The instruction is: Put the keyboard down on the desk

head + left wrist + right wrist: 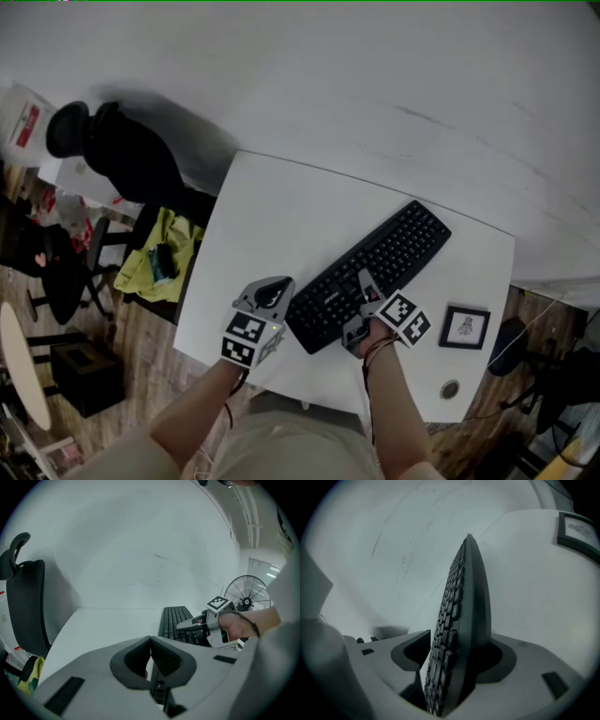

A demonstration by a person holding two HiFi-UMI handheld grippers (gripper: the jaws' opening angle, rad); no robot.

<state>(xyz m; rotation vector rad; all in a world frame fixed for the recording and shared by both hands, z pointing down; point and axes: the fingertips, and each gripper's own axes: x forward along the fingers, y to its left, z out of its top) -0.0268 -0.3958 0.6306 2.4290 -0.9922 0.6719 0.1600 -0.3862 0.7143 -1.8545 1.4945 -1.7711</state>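
Black plastic keyboard [370,274] lies slantwise on the white rounded desk [272,211], apparently resting flat. Just left of its near end, the left gripper [273,291] hovers with its jaws closed together on nothing. At the keyboard's near long edge, the right gripper [359,309] straddles the board with its jaws spread, a gap showing on the key side, so nothing is clamped. The clean finish would be to draw that gripper straight back, without nudging the board toward the small black-framed picture [465,327] at right.
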